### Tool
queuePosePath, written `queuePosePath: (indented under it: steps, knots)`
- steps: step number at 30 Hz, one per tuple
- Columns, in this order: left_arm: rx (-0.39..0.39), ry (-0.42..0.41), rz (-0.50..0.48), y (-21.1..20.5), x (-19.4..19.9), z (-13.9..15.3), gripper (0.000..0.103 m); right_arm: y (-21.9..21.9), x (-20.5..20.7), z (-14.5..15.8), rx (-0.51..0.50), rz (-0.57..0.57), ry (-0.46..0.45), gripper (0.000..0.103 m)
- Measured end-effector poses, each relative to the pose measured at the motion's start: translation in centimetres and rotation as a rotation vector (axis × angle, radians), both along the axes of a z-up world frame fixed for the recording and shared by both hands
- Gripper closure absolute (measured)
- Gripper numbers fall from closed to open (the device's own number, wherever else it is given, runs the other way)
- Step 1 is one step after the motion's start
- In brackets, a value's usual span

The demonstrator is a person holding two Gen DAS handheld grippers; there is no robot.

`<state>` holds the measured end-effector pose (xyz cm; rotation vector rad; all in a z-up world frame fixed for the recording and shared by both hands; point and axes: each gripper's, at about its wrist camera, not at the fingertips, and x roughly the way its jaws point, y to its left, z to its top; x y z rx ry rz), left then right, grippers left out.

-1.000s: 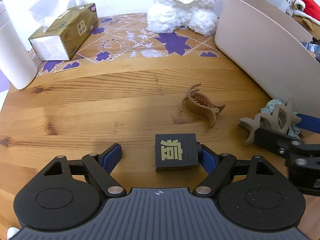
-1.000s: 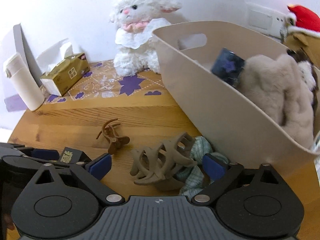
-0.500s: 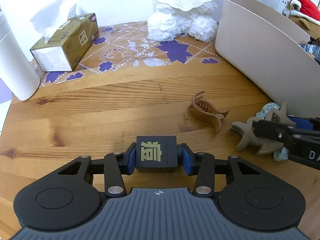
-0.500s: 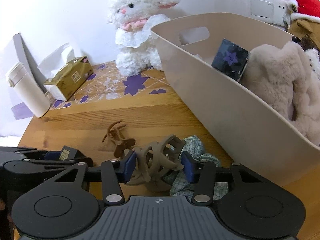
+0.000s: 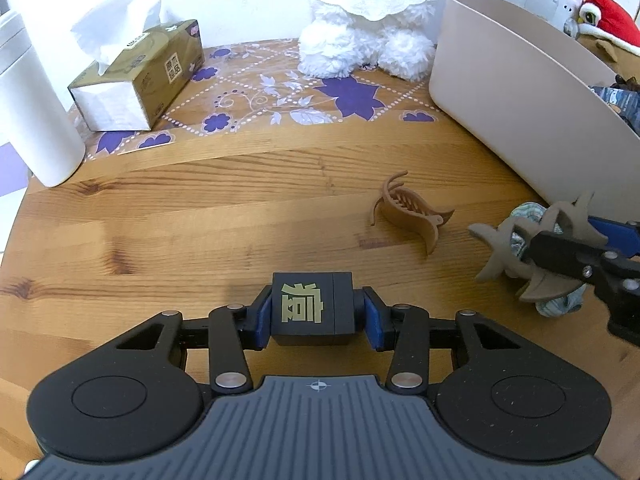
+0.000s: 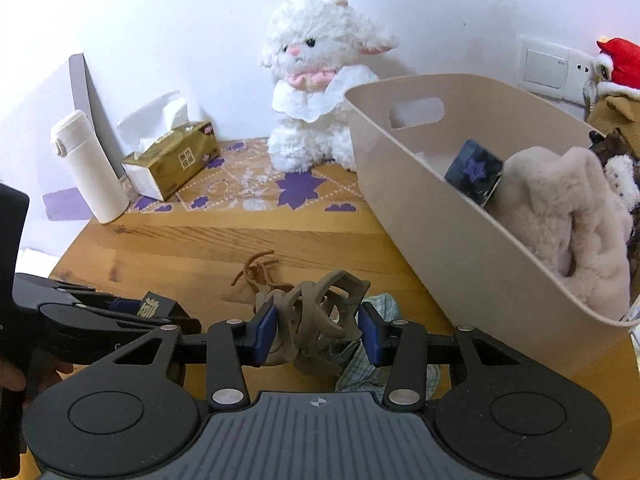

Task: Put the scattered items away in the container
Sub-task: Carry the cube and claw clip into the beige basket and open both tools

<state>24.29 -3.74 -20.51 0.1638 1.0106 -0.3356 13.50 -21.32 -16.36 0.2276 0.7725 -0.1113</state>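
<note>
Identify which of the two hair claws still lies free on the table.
The smaller brown hair claw, lying alone on the wood. The larger grey-beige claw is clamped in the right tool.

Both wrist cams close, angled down – share brown hair claw (image 5: 412,214), tub (image 6: 460,248).

the plush lamb (image 5: 366,28) is losing its head to the top edge of the left wrist view, the beige container (image 5: 520,92) is running off the right edge there, and the checked cloth (image 6: 374,354) is lying mostly hidden behind the grey hair claw (image 6: 316,320) and the right gripper (image 6: 318,334).
</note>
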Motion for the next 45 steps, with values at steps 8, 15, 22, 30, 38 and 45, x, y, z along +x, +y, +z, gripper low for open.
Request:
queuePosePath:
  steps: [8,15,22,30,38,45]
  knots:
    - [-0.019,-0.02,0.019,0.4,-0.2,1.7,0.058,-0.5,-1.1,1.8,-0.004,0.013,-0.037,0.061]
    - [-0.039,-0.048,0.058,1.3,-0.3,4.2,0.058,-0.8,-1.8,4.5,-0.002,0.029,-0.086,0.061]
    - [-0.06,-0.104,0.055,1.3,0.4,7.6,0.058,-1.9,-2.6,7.9,0.017,0.008,-0.166,0.061]
    - [-0.09,-0.19,0.036,-1.0,1.6,11.9,0.058,-4.6,-4.0,11.8,0.005,-0.042,-0.266,0.061]
    - [-0.11,-0.269,-0.055,-6.6,3.1,15.5,0.058,-8.9,-4.8,14.3,-0.055,-0.106,-0.302,0.061]
    - [-0.12,-0.31,-0.147,-13.0,4.0,17.5,0.058,-13.1,-4.9,14.9,-0.083,-0.2,-0.301,0.061]
